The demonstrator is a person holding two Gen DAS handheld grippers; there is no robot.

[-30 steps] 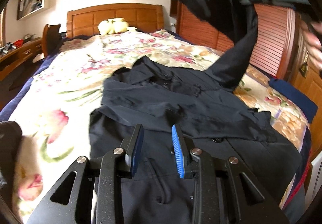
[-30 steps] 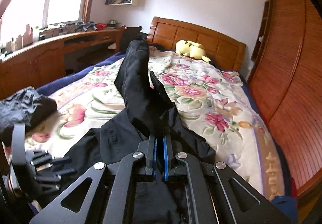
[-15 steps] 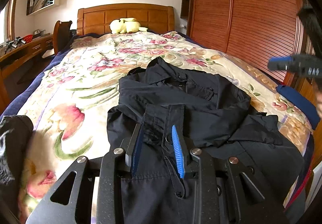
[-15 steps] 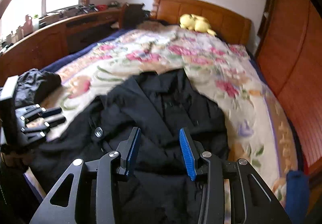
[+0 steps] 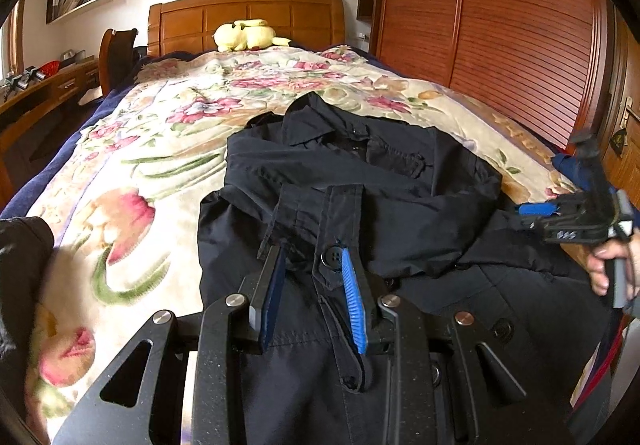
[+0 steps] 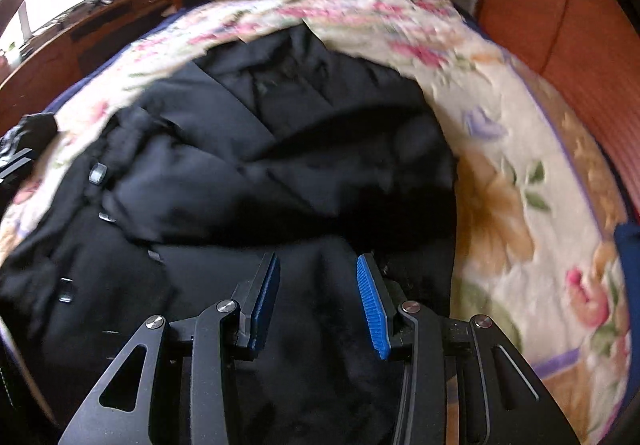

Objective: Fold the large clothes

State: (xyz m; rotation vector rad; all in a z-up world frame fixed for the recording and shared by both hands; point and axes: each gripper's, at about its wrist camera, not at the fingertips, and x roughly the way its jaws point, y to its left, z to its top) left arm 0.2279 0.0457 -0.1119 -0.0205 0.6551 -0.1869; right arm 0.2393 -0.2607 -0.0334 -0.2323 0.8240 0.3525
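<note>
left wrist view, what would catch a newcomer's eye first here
A black buttoned coat lies spread on the near half of the bed, dark against the floral bedspread. The left gripper sits low over the coat's front with its blue pads apart around a buttoned strap. Far back, a yellow plush toy rests against the wooden headboard.

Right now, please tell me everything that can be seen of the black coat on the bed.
The black coat lies spread, front side up, on the floral bedspread, collar toward the headboard. It looks like thin, matte woven cloth, creased. A sleeve is folded across the chest, its buttoned cuff strap lying near the middle. Dark round buttons run down the front. The left tool stands open over the cuff strap; the right tool is open over the coat's lower part, gripping nothing.
</note>
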